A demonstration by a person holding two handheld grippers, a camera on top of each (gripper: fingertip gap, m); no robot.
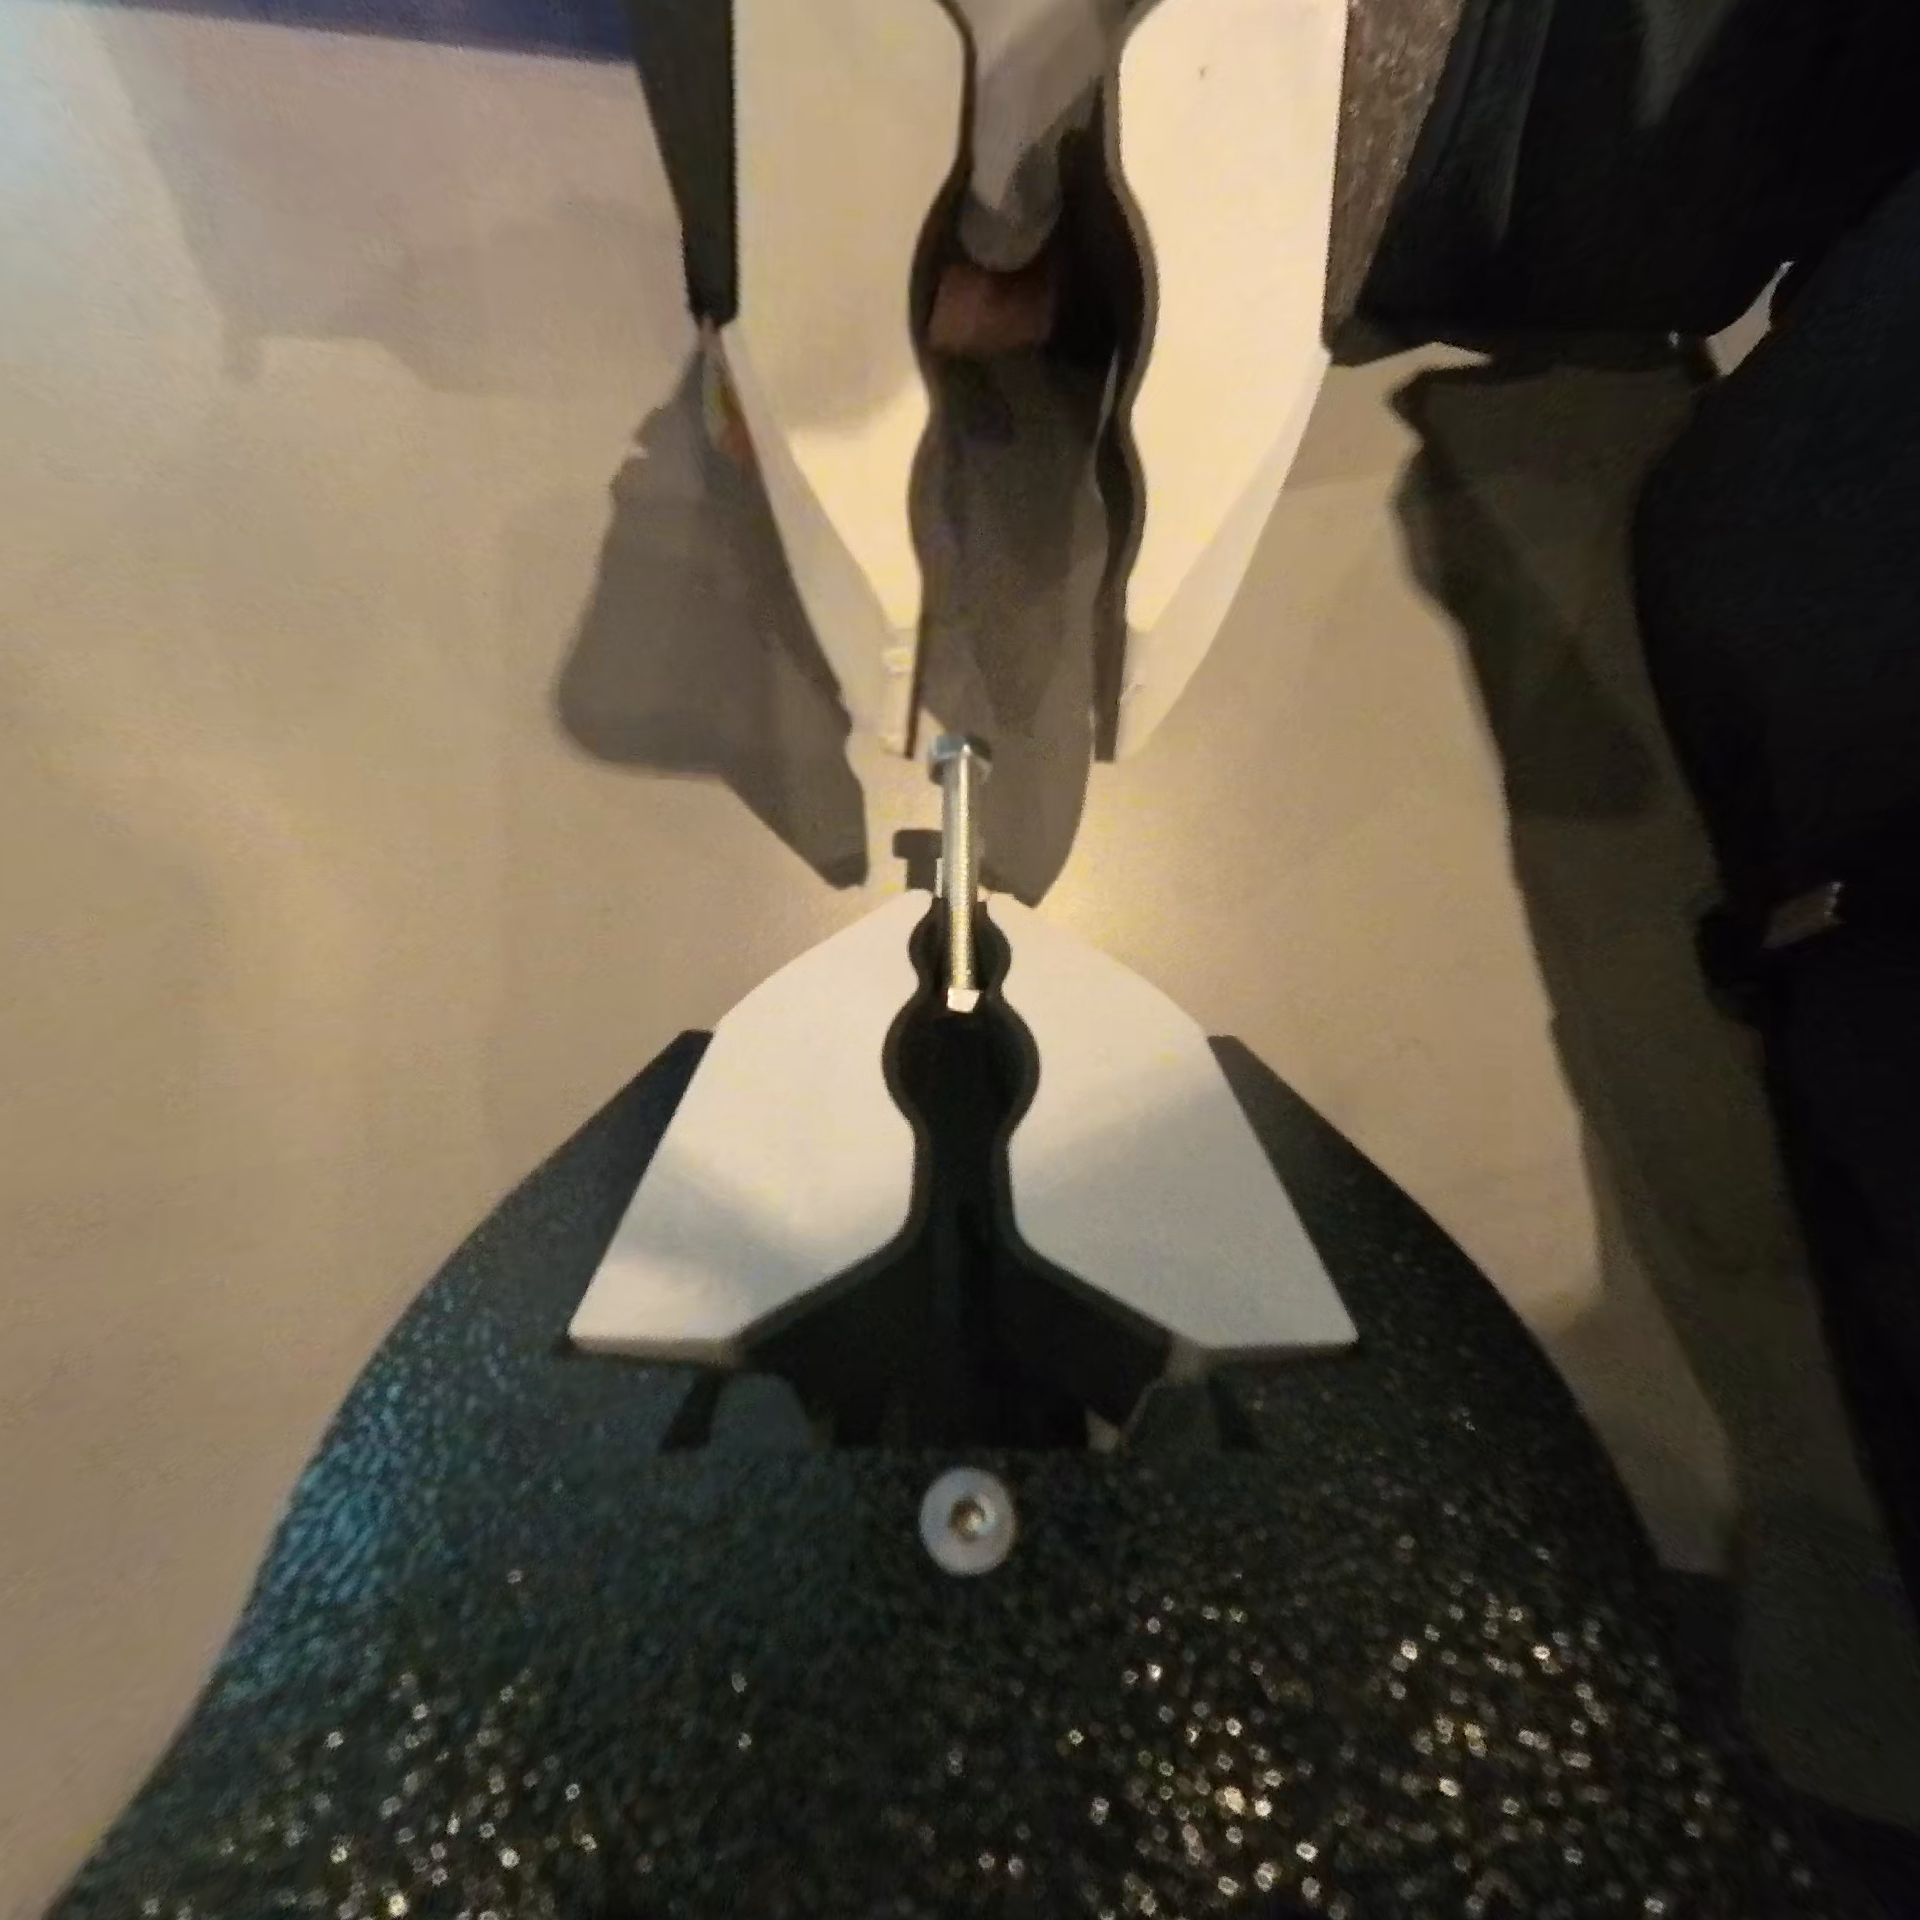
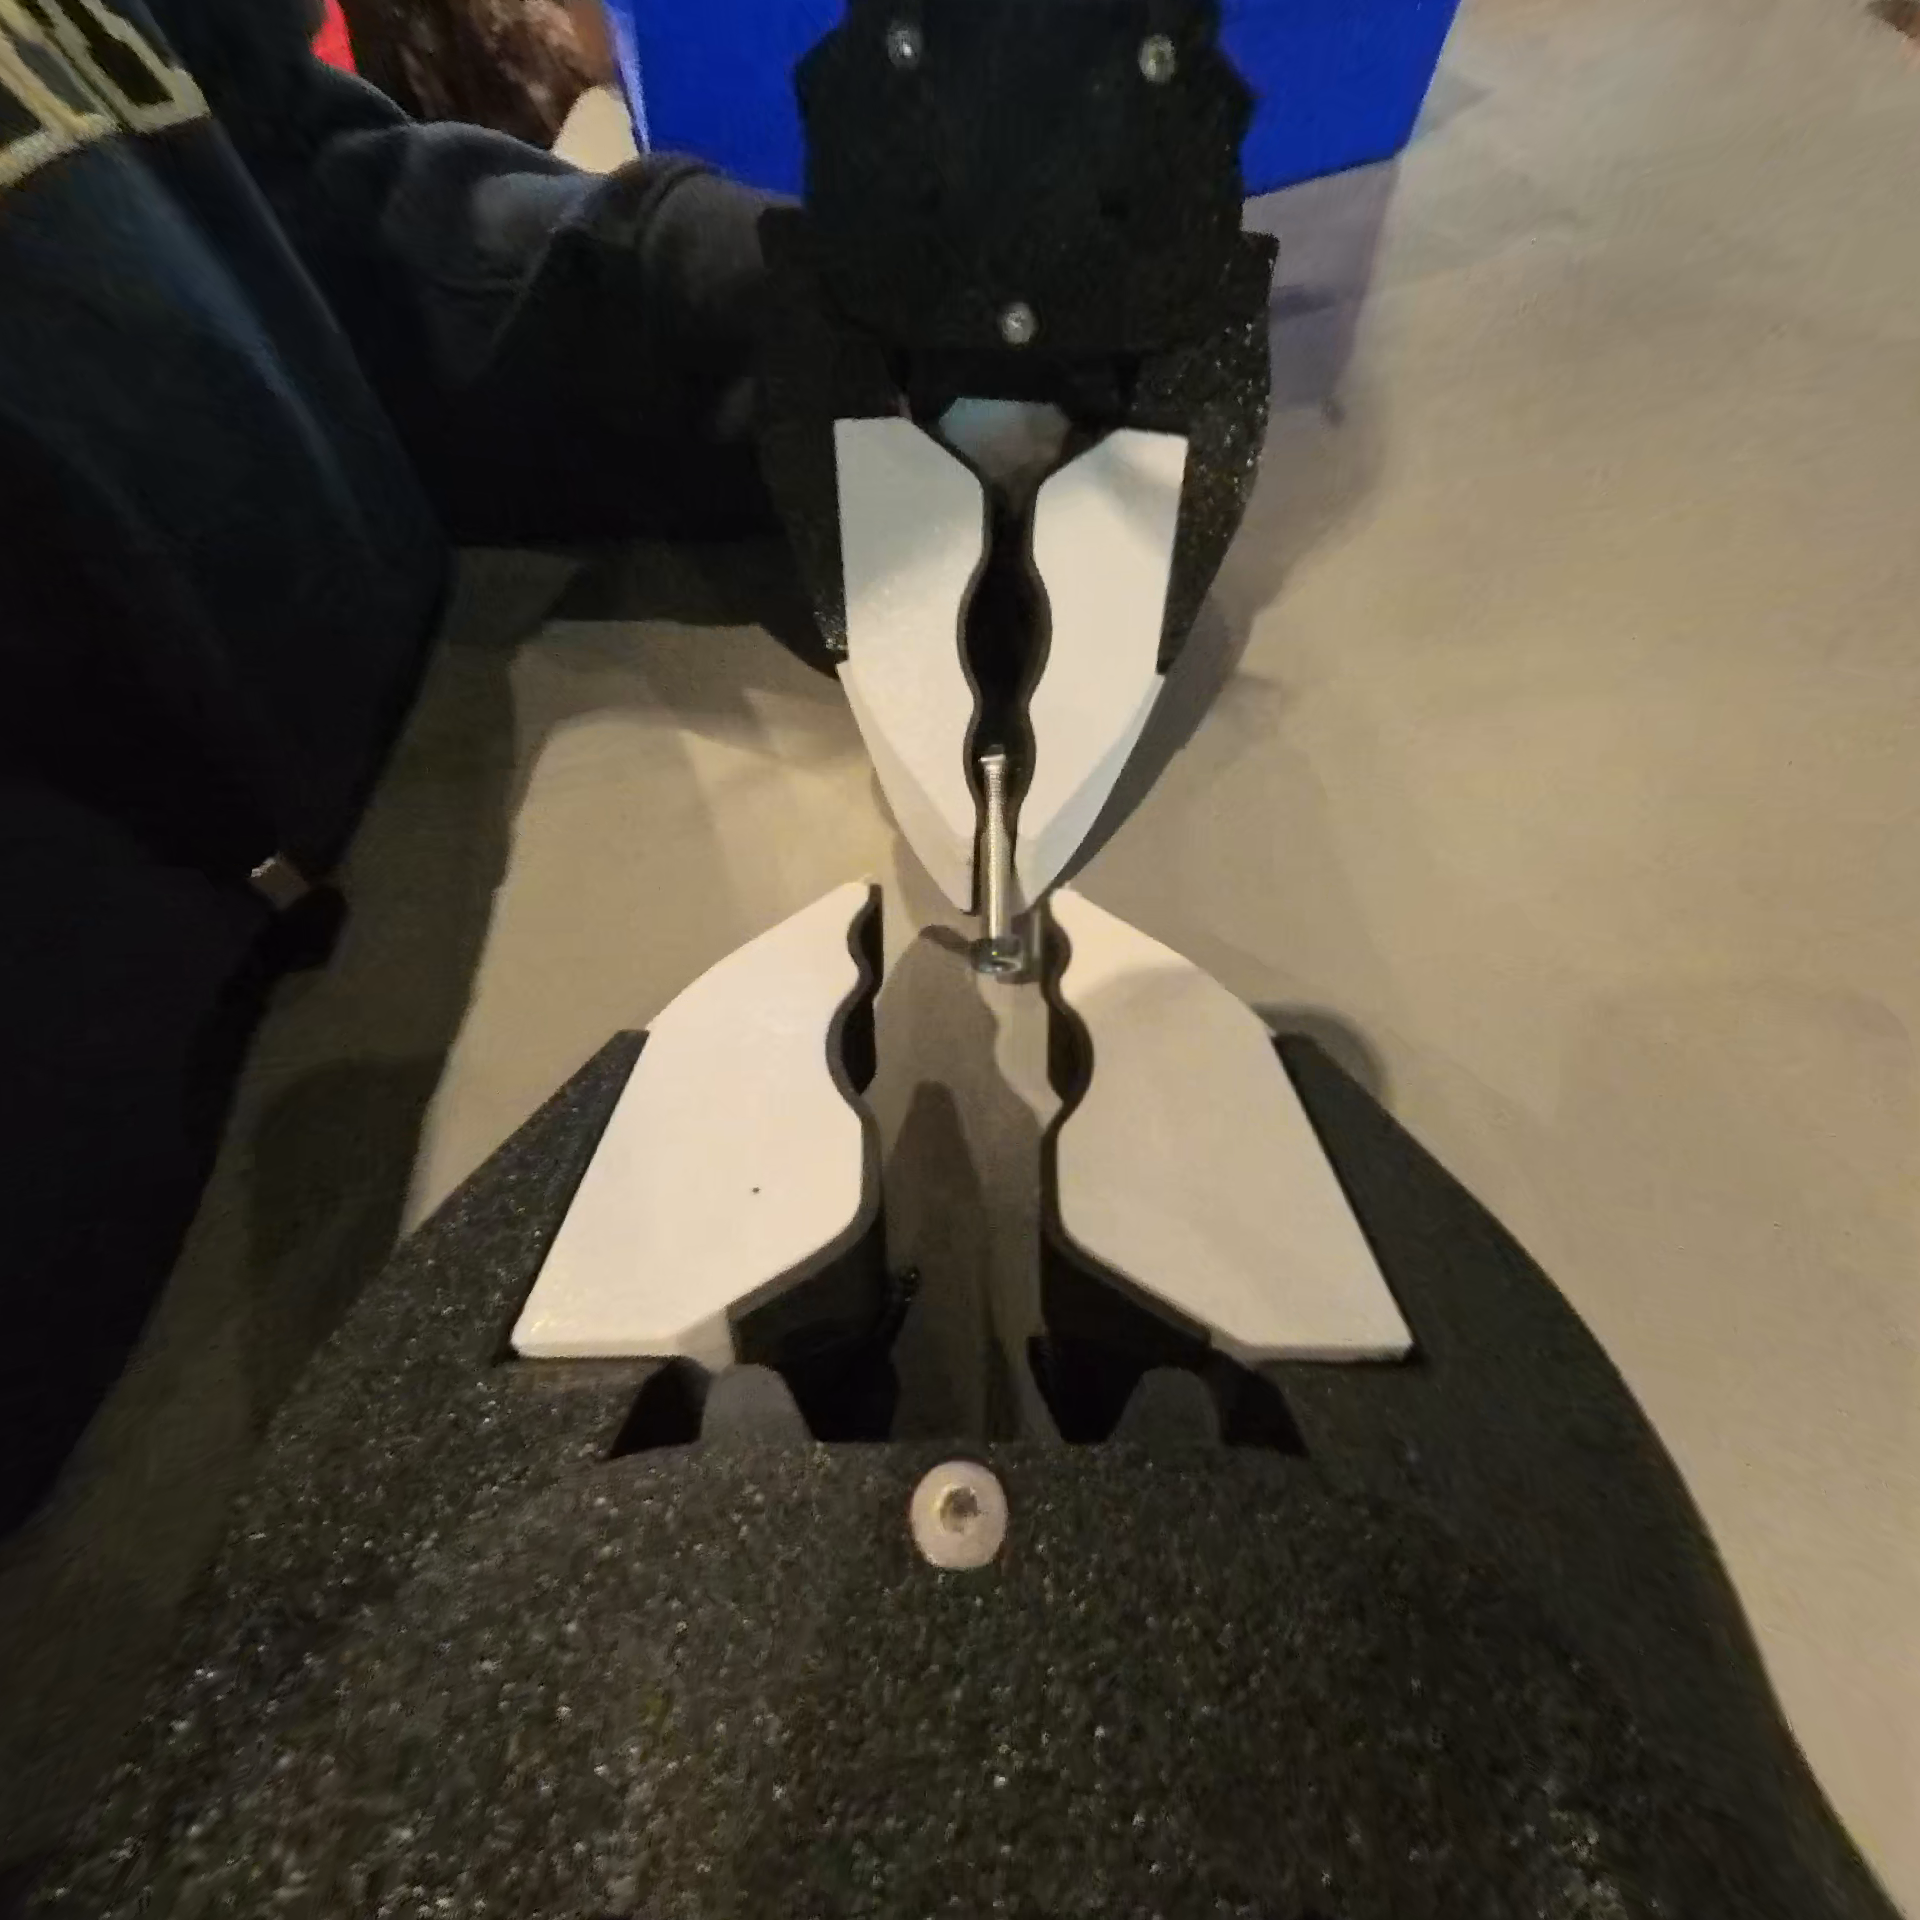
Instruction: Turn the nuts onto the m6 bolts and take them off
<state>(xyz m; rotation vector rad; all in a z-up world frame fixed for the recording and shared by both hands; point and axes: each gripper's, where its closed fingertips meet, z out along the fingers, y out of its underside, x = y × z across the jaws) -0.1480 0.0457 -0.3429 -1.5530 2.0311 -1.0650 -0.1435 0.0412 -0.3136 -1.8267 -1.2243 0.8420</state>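
My left gripper [image 1: 958,920] is shut on a silver bolt [image 1: 956,862], which points forward out of its fingertips. A hex nut [image 1: 958,753] sits on the bolt's far end. The right wrist view shows the same bolt [image 2: 995,842] clamped in the left gripper [image 2: 1000,896], and the nut [image 2: 1004,951] on its near end. My right gripper [image 2: 961,935] is open. The nut stands between its fingers, close to the right finger [image 2: 1070,966], and the left finger is well clear of it. The right gripper also shows in the left wrist view [image 1: 1003,743], facing mine.
Both grippers hover over a beige tabletop [image 2: 1558,727]. A blue object [image 2: 1340,94] stands behind the left gripper. A person's dark sleeve [image 2: 208,520] fills the left side of the right wrist view and shows in the left wrist view [image 1: 1787,623] at the right. Both grippers' tips are close together, under 4 cm apart.
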